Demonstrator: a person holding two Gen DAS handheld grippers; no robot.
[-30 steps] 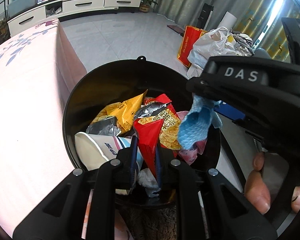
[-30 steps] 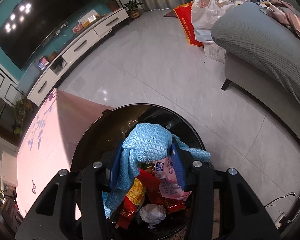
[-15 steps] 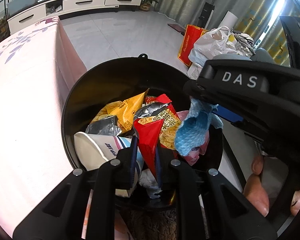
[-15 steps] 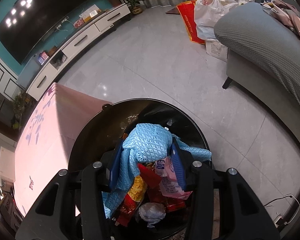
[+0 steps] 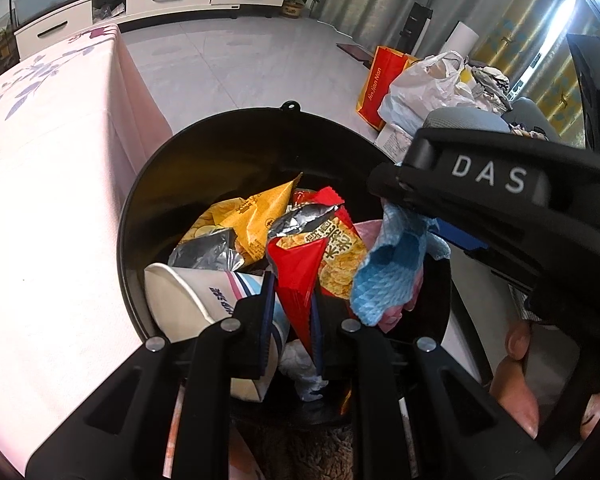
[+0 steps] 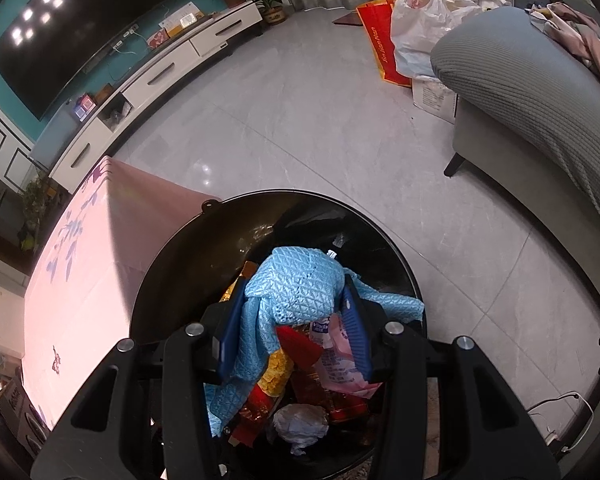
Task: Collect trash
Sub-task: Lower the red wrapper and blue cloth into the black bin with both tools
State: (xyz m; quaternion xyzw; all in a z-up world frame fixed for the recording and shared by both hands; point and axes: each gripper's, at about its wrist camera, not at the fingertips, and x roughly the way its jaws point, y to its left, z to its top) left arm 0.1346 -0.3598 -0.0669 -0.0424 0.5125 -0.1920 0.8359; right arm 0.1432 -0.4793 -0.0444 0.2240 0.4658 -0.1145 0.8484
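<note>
A round black trash bin stands beside the pink-clothed table, holding yellow and red snack wrappers, a white paper cup and crumpled tissue. My left gripper is shut on a red snack wrapper over the bin. My right gripper is shut on a light blue cloth above the bin; the cloth hangs from it in the left wrist view too. A pink packet lies under the right finger.
The pink floral tablecloth is to the left of the bin. A grey sofa is on the right, with a white plastic bag and a red bag on the grey tile floor. A white TV cabinet lines the far wall.
Both grippers stay shut over the bin, each still holding its item. The view has shifted slightly; the blue cloth hangs a little lower.
</note>
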